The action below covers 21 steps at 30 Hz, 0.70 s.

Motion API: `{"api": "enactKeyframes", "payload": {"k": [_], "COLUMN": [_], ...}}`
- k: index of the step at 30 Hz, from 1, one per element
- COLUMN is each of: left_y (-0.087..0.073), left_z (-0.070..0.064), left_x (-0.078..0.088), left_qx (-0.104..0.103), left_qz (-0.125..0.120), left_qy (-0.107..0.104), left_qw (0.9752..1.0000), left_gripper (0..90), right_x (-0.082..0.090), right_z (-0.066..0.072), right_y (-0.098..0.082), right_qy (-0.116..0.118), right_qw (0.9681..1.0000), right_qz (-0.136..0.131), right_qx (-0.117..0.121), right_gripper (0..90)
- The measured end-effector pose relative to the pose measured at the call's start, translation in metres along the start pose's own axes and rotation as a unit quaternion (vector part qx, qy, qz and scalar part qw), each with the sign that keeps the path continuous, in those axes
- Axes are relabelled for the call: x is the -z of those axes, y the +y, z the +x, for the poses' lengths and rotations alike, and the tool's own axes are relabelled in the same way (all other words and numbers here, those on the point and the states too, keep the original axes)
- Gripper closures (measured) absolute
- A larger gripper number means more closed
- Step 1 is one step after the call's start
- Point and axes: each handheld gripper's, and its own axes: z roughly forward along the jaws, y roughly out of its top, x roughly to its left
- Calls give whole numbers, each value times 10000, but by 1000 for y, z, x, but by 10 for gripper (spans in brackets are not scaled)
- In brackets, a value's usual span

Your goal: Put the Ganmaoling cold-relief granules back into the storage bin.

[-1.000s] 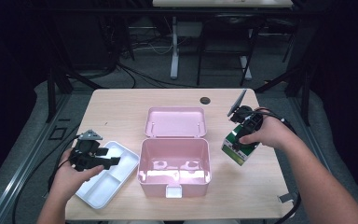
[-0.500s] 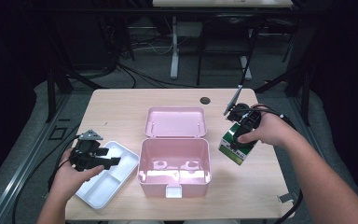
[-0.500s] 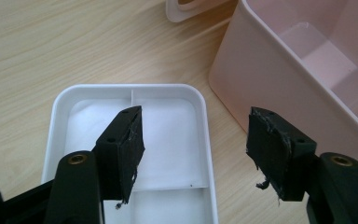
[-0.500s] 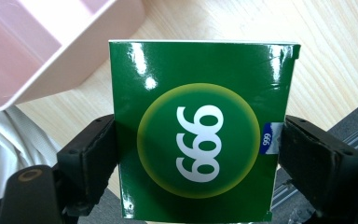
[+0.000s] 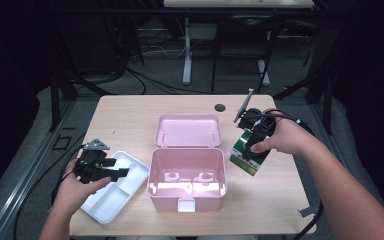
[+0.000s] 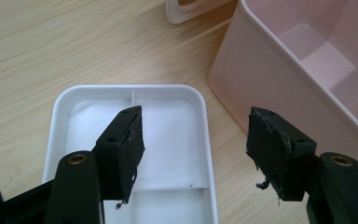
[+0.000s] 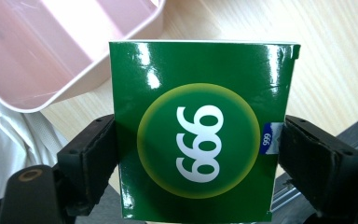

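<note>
A green box (image 7: pixel 200 130) printed with "999" in a yellow ring is clamped by its sides in my right gripper (image 7: pixel 198 161). In the high view the green box (image 5: pixel 248 155) hangs above the table just right of the open pink box (image 5: pixel 187 175), with my right gripper (image 5: pixel 255 136) over it. The pink box's lid (image 5: pixel 188 131) lies flat behind it. My left gripper (image 5: pixel 111 170) is open above a white divided tray (image 5: pixel 115 187) at the front left. Between its spread jaws, the left gripper (image 6: pixel 196 149) view shows the white tray (image 6: pixel 128 140) and the pink box's wall (image 6: pixel 270 88).
A small dark round mark (image 5: pixel 220 107) sits near the table's far edge. Cables trail from both grippers off the table sides. Bare wooden tabletop (image 5: pixel 125 120) lies behind the tray and to the right front of the pink box.
My right gripper has carried the green box slightly left and up, closer to the pink box. The left gripper has stayed over the tray.
</note>
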Motion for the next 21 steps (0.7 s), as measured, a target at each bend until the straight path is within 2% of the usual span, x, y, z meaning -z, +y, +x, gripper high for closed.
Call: {"api": "enactKeyframes", "payload": {"k": [1,2,4,6,7,8,11,14,16,19,20,21], "left_y": [0,0,0,0,0,0,0,0,0,0,0,0], "left_z": [0,0,-1,-1,-1,-1,-1,-1,-1,-1,-1,-1], "left_x": [0,-1,-1,-1,-2,-2,-2,-2,-2,-2,-2,-2], "left_qx": [-8,-5,-13,-39,-38,-36,-31,-28,-30,-31,-33,-33], "left_qz": [1,2,12,35,34,34,29,11,22,33,34,34], "left_qy": [-5,-10,-14,-9,-8,-6,-13,-18,-20,-11,-11,-12], "left_qw": [10000,10000,10000,10000,10000,10000,10000,10000,10000,10000,10000,10000], "left_gripper": [368,368,368,368,368,368,368,368,368,368,368,368], "right_x": [2,3,6,6,8,9,10,9,9,11,11,11], "right_z": [4,5,9,12,14,16,24,31,36,41,43,45], "right_y": [2,2,4,4,4,5,5,5,5,6,7,8], "right_qy": [-134,-89,-158,-109,-168,-192,-238,-239,-156,-15,-27,-34], "right_qw": [9998,9996,9989,9982,9972,9960,9903,9829,9769,9718,9693,9682], "right_qz": [26,11,51,-74,12,-10,-17,-55,-101,-64,-71,-53], "right_qx": [117,253,442,585,728,873,1367,1827,2130,2358,2457,2501], "right_gripper": [157,157,157,157,157,157,157,157,157,158,158,158]}}
